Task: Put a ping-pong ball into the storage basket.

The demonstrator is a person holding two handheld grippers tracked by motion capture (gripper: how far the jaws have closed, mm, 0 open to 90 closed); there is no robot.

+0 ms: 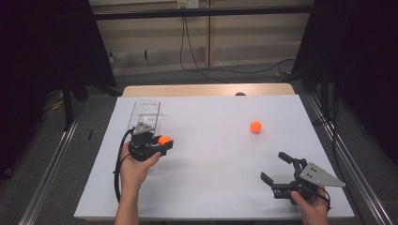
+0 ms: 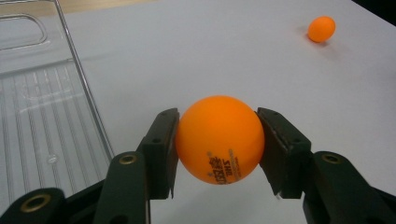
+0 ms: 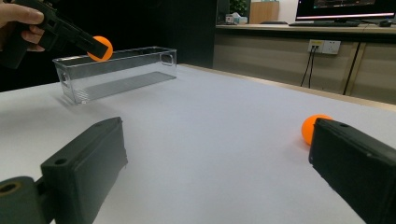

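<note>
- Left gripper view: your left gripper [image 2: 218,140] is clamped on an orange table tennis ball [image 2: 219,139], one black pad pressed against each side of it, the printed lettering facing the camera low on the ball.
- In the same view, the clear plastic bin [image 2: 42,116] lies just beside that gripper, at the picture's left; its ribbed floor is bare as far as you can see it.
- From the high view, your left gripper [image 1: 164,140] holds the held ball [image 1: 164,139] near the bin's [image 1: 146,108] near end, at its right side, above the white table [image 1: 211,154].
- In the right gripper view, the held ball [image 3: 101,48] sits at about the height of the bin's [image 3: 116,70] rim; whether it is over the bin or just beside it cannot be told.
- Your right gripper [image 1: 277,168] stands wide open near the table's front right corner, with nothing between its jaws.
- A second orange ball [image 1: 255,126] rests on the table well apart from both grippers; in the right gripper view it [image 3: 310,128] peeks out past the right-hand jaw.
</note>
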